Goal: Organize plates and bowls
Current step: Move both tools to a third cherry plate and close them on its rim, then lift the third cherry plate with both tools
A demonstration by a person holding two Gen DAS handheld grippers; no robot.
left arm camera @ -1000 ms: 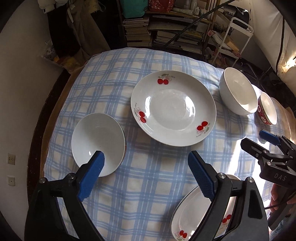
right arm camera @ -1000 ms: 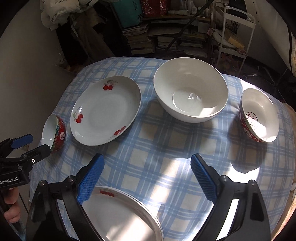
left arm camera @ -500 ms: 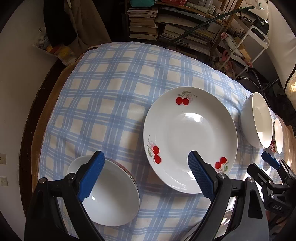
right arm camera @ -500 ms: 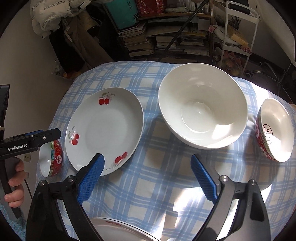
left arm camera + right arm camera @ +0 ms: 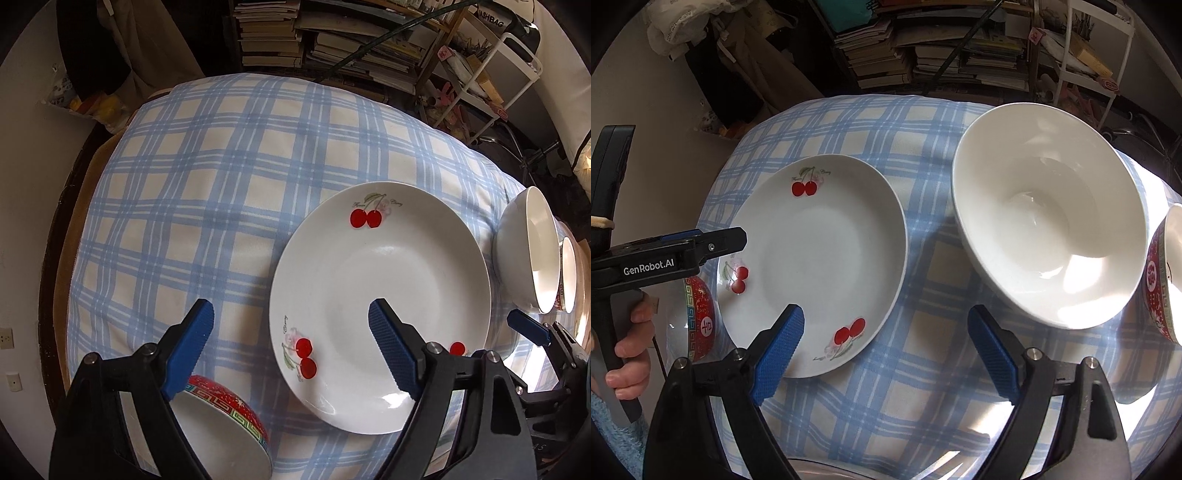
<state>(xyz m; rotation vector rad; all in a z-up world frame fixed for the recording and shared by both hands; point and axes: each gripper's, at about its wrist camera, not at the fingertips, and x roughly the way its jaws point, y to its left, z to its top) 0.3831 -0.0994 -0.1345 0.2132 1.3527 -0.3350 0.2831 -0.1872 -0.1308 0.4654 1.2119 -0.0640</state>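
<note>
A white plate with red cherries (image 5: pixel 406 280) lies on the blue-checked table (image 5: pixel 207 184). My left gripper (image 5: pixel 290 343) hovers over the plate's left rim. Its jaws are closing and the rim lies between them, but the pads touch nothing. A red patterned bowl (image 5: pixel 225 421) sits just below its left finger. My right gripper (image 5: pixel 886 354) is open above the cloth, between the plate (image 5: pixel 827 240) and a large white bowl (image 5: pixel 1049 214), with its left finger over the plate's near rim. It also shows in the left wrist view as the right gripper (image 5: pixel 532 328).
A second red bowl (image 5: pixel 1167 273) stands right of the large bowl. A hand (image 5: pixel 631 354) holds the left gripper (image 5: pixel 738 238) beside the first red bowl (image 5: pixel 698 317). Stacked books (image 5: pixel 332 40) and a white trolley (image 5: pixel 509 74) stand behind the table.
Both grippers moved forward and down toward the cherry plate. The left jaws have narrowed a little. The near plate slid out of the bottom of both views.
</note>
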